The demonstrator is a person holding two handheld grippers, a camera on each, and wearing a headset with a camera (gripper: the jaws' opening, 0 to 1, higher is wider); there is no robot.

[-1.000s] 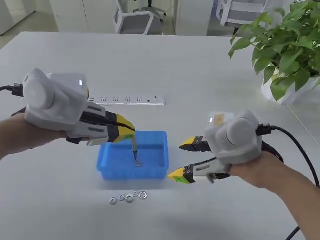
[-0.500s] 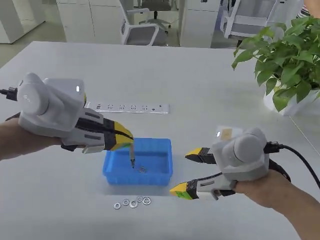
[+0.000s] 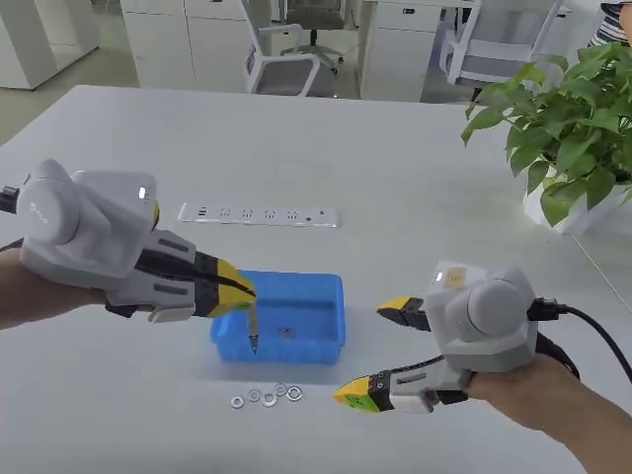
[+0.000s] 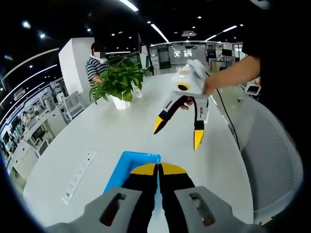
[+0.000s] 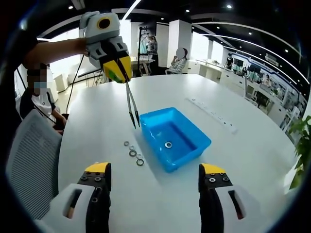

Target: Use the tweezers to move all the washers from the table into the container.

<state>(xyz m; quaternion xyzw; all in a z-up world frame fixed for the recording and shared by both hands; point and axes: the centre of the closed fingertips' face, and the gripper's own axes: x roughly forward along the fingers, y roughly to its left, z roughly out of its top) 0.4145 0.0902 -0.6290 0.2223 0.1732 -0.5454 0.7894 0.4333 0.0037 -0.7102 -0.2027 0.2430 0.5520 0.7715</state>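
Head view, left gripper [image 3: 237, 289]: fingers clamped on tweezers [image 3: 252, 331], tips by blue container [image 3: 326, 286].
Right gripper [image 3: 362, 353]: fingers apart, right of container.
Washers [image 3: 267, 397]: counter [image 3: 444, 197], before container.

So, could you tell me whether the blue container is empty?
Not empty: the right gripper view shows one washer lying inside the blue container.

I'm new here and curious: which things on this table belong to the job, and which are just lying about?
In the job: left tool, shut on the tweezers; right tool, open, holding nothing; blue container; one washer inside it; washers on the table.

Lying about: power strip; potted plant.
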